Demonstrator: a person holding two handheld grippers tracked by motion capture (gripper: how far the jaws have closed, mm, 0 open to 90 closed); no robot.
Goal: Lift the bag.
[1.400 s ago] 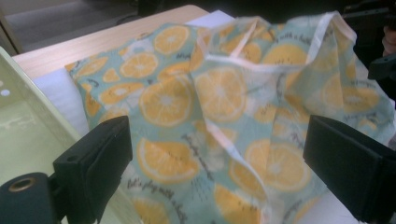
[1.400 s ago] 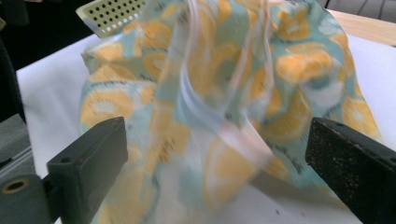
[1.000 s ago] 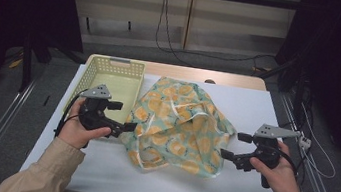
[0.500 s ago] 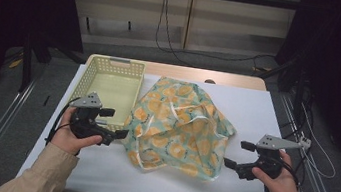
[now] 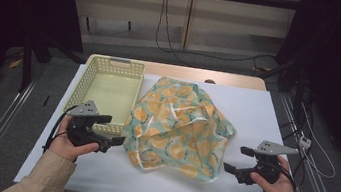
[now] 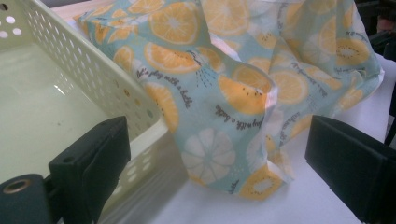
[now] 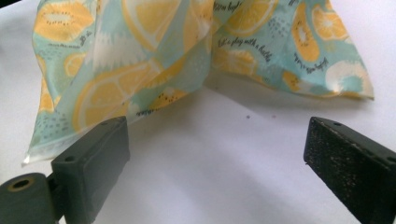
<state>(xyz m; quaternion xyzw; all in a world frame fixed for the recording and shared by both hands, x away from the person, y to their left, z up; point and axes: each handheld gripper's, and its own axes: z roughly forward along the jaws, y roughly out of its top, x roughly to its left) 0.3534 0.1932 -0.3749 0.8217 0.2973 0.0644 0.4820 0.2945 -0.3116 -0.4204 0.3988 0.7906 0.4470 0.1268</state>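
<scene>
The orange-print cloth (image 5: 177, 127) lies rumpled at the middle of the white worktop (image 5: 257, 113), its edge against the yellow basket (image 5: 109, 87) at nine o'clock. Left gripper (image 5: 114, 142) and right gripper (image 5: 230, 168) flank it, jaws spread, holding nothing.

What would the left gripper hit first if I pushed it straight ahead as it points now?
Probably the cloth's near corner, hanging between the open left gripper jaws; the basket wall runs close on one side.
</scene>
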